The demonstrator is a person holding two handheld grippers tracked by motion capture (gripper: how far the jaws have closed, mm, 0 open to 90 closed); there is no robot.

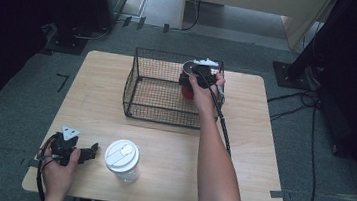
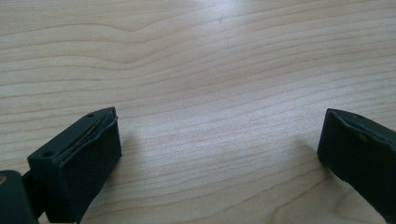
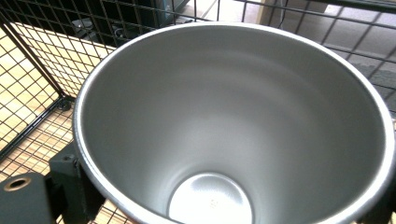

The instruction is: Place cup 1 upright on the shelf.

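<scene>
A red cup [image 1: 186, 92] with a steel inside hangs within the black wire basket [image 1: 138, 83], near its right wall. My right gripper [image 1: 192, 79] is shut on that cup from above. In the right gripper view the cup's steel bowl [image 3: 224, 116] sits between the two jaws, one at each lower corner, with the basket mesh [image 3: 32, 60] behind it and nothing inside the cup. My left gripper [image 1: 91, 150] rests low at the table's front left, held by a hand. Its jaws stand wide open over bare wood [image 2: 210, 56], with nothing between them.
A clear cup with a white lid [image 1: 122, 156] stands upright just right of the left gripper. The wooden table [image 1: 251, 153] sits on grey carpet. Cables and dark stands lie on the floor to the right and behind.
</scene>
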